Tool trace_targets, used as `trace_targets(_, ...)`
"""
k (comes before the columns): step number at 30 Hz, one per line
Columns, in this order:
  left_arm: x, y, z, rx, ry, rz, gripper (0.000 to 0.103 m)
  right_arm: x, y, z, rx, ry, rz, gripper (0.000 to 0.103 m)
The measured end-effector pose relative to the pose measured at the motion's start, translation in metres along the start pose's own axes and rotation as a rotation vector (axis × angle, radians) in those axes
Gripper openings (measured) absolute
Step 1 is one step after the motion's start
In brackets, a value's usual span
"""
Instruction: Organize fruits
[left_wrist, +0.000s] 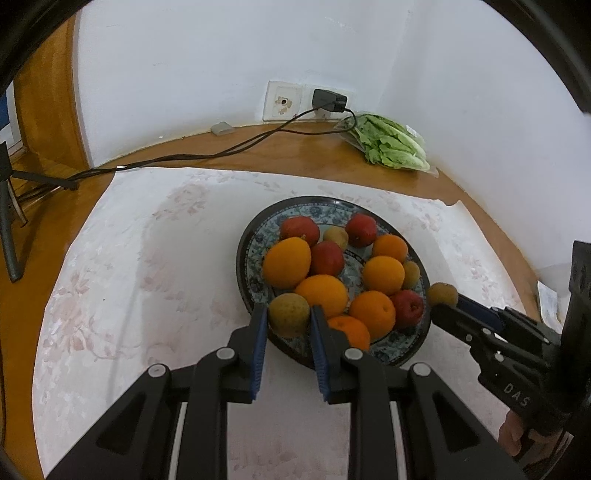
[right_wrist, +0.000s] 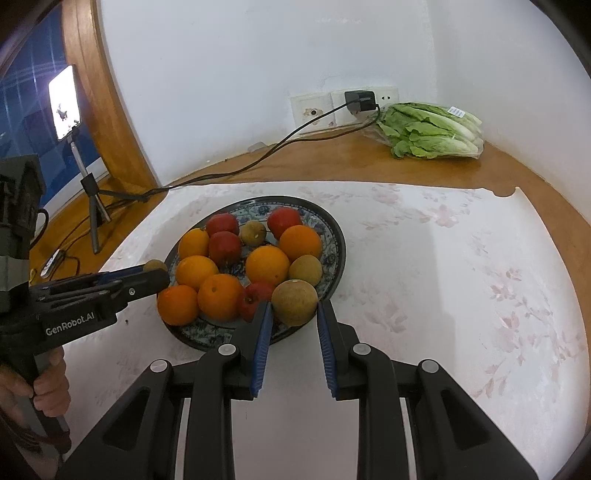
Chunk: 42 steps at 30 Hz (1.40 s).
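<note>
While the left wrist camera looked down its own fingers, the left claw (left_wrist: 287, 317) was clamped on a brownish-green pear (left_wrist: 289, 313) at the near rim of the patterned plate (left_wrist: 244, 254). That plate sat on a pale flowered cloth (left_wrist: 147, 258) over the wooden desk (left_wrist: 314, 151) and carried oranges (left_wrist: 287, 262), red apples (left_wrist: 300, 229) and more small pears. At the plate's right edge the right claw (left_wrist: 448, 300) gripped a second pear (left_wrist: 442, 294) at its tips. Behind, a bag of lettuce (left_wrist: 391, 146) lay by the wall, near a black charger (left_wrist: 328, 99) plugged into the socket.

From the right wrist camera, the right claw (right_wrist: 294, 314) was closed on its pear (right_wrist: 294, 302), both blue pads touching the fruit just over the plate's near right rim (right_wrist: 338, 254). The left claw (right_wrist: 157, 271) came in from the left and held the other pear (right_wrist: 156, 264) at the plate's left edge. A lit phone (right_wrist: 64, 107) stood on a tripod (right_wrist: 92, 199) farther left.
</note>
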<state>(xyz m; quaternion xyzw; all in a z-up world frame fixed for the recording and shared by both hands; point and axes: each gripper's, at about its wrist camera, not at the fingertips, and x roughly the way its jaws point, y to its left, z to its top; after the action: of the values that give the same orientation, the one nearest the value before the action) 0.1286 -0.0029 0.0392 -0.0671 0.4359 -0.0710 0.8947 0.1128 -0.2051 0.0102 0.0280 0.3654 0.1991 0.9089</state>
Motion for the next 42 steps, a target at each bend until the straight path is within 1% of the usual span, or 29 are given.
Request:
trace_targets(3, 0.002, 0.0, 0.001, 0.001, -0.001, 0.0, 0.024, 0.004, 0.0, 0.001, -0.003, 0.002, 0.0, 0.026)
trace_targets(9, 0.004, 0.0, 0.002, 0.005, -0.011, -0.023, 0.024, 0.012, -0.002, 0.005, 0.0, 0.007, 0.005, 0.026)
trace_targets(13, 0.004, -0.002, 0.001, 0.013, -0.015, -0.019, 0.024, 0.015, -0.003, 0.005, 0.007, 0.009, 0.007, 0.026)
trace_targets(16, 0.003, -0.003, 0.001, 0.017, -0.016, -0.013, 0.024, 0.016, -0.004, 0.006, 0.013, 0.011, 0.009, 0.029)
trace_targets(17, 0.002, -0.004, 0.001, 0.019, -0.017, -0.01, 0.026, 0.016, -0.005, 0.006, 0.015, 0.012, 0.009, 0.032)
trace_targets(20, -0.003, -0.004, 0.0, 0.021, -0.022, -0.005, 0.033, 0.014, -0.006, 0.005, 0.027, 0.013, 0.027, 0.035)
trace_targets(25, -0.017, -0.007, -0.004, 0.03, -0.033, -0.015, 0.046, 0.004, -0.001, 0.003, 0.025, 0.005, 0.017, 0.044)
trace_targets(28, -0.028, -0.012, -0.009, 0.033, -0.041, -0.017, 0.057, -0.004, 0.005, 0.0, 0.015, 0.006, 0.012, 0.049)
trace_targets(30, -0.035, -0.016, -0.014, 0.038, -0.047, -0.014, 0.069, -0.01, 0.01, -0.003, 0.008, 0.005, 0.009, 0.053)
trace_targets(33, -0.043, -0.02, -0.022, 0.04, -0.048, -0.003, 0.078, -0.019, 0.015, -0.009, 0.007, 0.012, 0.009, 0.061)
trace_targets(35, -0.045, -0.021, -0.028, 0.028, -0.038, 0.012, 0.082, -0.024, 0.017, -0.015, 0.007, 0.018, 0.002, 0.067)
trace_targets(36, -0.045, -0.021, -0.031, 0.019, -0.033, 0.023, 0.084, -0.026, 0.019, -0.019, 0.006, 0.019, -0.002, 0.068)
trace_targets(39, -0.042, -0.02, -0.041, -0.005, -0.014, 0.058, 0.086, -0.031, 0.02, -0.031, 0.011, 0.022, -0.032, 0.071)
trace_targets(41, -0.037, -0.02, -0.048, -0.012, 0.003, 0.076, 0.086, -0.032, 0.02, -0.038, 0.014, 0.026, -0.033, 0.077)
trace_targets(42, -0.034, -0.02, -0.05, -0.013, 0.011, 0.085, 0.086, -0.031, 0.019, -0.042, 0.011, 0.029, -0.045, 0.078)
